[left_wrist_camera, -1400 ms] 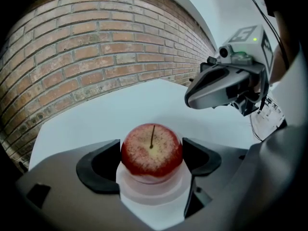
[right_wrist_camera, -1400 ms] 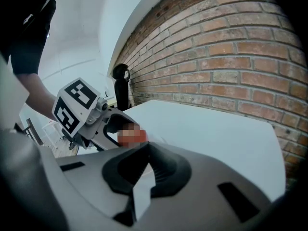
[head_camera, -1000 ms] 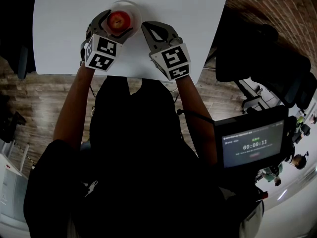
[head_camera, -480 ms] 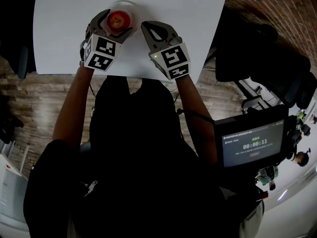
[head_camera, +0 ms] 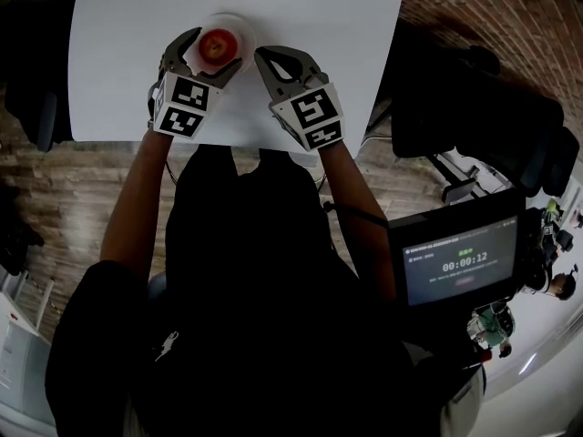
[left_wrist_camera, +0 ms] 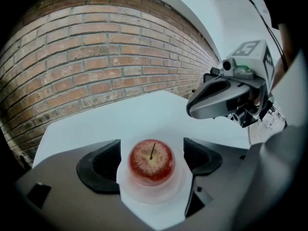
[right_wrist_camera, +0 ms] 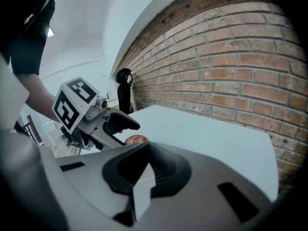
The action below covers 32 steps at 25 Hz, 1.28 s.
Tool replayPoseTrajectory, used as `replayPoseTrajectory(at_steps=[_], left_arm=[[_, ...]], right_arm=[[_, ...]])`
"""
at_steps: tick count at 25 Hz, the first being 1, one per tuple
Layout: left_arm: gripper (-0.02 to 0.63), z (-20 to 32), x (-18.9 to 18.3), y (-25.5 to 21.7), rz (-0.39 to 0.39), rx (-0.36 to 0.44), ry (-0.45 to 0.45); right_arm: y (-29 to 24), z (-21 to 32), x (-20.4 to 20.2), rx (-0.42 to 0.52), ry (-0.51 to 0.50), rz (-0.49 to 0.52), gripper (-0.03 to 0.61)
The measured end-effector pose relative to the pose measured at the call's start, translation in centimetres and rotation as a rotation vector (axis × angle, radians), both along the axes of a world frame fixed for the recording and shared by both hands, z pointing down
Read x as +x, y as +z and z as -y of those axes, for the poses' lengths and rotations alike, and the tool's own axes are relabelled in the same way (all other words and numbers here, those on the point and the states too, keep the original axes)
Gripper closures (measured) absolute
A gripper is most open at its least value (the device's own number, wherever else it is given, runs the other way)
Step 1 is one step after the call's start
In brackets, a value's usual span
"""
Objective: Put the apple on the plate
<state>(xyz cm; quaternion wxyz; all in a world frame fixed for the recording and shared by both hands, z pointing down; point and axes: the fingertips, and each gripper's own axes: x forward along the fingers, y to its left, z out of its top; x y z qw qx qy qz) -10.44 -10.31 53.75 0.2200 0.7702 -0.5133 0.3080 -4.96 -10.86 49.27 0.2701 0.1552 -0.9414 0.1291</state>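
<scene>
Apple [left_wrist_camera: 151, 160] sat stem-up on plate [left_wrist_camera: 149, 197], on white table [head_camera: 319, 7]. Left gripper [head_camera: 210, 55] straddled the plate: jaws wide apart, one each side of the apple, a gap showing on both sides. Right gripper [head_camera: 283, 62] lay on the table just beside the plate, jaws drawn almost together with nothing between them. Brick wall [left_wrist_camera: 96, 57] behind the table.

Upper centre-left of the frame, the apple [head_camera: 217, 45] sits on the plate [head_camera: 240, 28] on the white counter [head_camera: 310, 7]. The left tongs [head_camera: 211, 54] straddle the plate, with the right tongs [head_camera: 266, 59] just right of it.
</scene>
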Motion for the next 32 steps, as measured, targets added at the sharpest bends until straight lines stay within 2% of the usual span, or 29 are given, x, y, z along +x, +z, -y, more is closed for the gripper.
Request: replayPoseTrajectory(at_steps=[3,6,10,15,21,25,32], left_arm=[[0.206,0.3,-0.1,-0.4,-0.007,0.011,-0.006],[0.254,0.2,-0.5,-0.3,-0.009,0.015,-0.015],[0.349,-0.3,-0.9,-2.0,-0.016,0.036,-0.055],[0.407,-1.5,-0.7,-3.1,-0.007,0.053,-0.060],[0.480,-4.5,0.4,-6.3,0.016,0.104,-0.074],[0.516,-5.7,0.9,-9.5,0.034,0.178,-0.075],[0.572,-7.6,1.6,-12.6,0.039,0.235,-0.117]], right_arm=[[0.1,0.1,0.0,0.004,-0.001,0.001,0.574],[0.3,0.0,-0.1,0.002,-0.001,0.002,0.574],[-0.4,-1.0,0.0,0.007,-0.004,0.008,0.574],[-2.1,-1.4,0.5,0.029,0.015,0.050,0.574],[-6.0,-3.4,1.5,0.097,-0.001,0.083,0.574],[-8.8,-4.9,1.5,0.145,-0.015,0.123,0.574],[-11.3,-6.9,2.7,0.155,-0.013,0.163,0.574]])
